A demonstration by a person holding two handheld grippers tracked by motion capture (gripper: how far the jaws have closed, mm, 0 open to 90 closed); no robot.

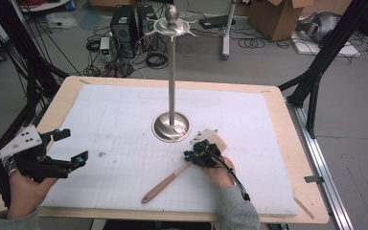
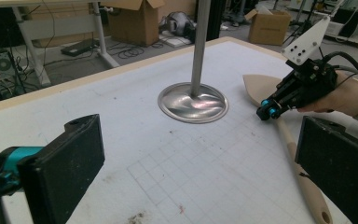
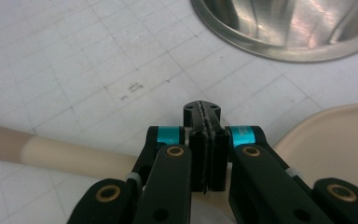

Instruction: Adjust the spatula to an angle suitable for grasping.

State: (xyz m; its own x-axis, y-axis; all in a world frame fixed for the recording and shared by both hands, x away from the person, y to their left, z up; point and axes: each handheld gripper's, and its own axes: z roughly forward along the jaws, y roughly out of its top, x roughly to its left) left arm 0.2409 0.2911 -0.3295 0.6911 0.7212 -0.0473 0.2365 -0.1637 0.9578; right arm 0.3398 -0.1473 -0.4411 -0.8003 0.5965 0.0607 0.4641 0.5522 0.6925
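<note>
Here, the pale wooden spatula (image 1: 179, 173) lies flat, long handle, broad blade.

In the high view, the middle of the white mat (image 1: 124, 124) is blocked by the metal stand (image 1: 171, 72), whose round base (image 1: 171, 127) sits at frame centre and whose pole rises tall. Lower centre, passage is barred by the wooden spatula (image 1: 172, 179) lying diagonally, with the right gripper (image 1: 202, 154) over its neck. Open mat is left across the upper left and far right of the frame.
</note>
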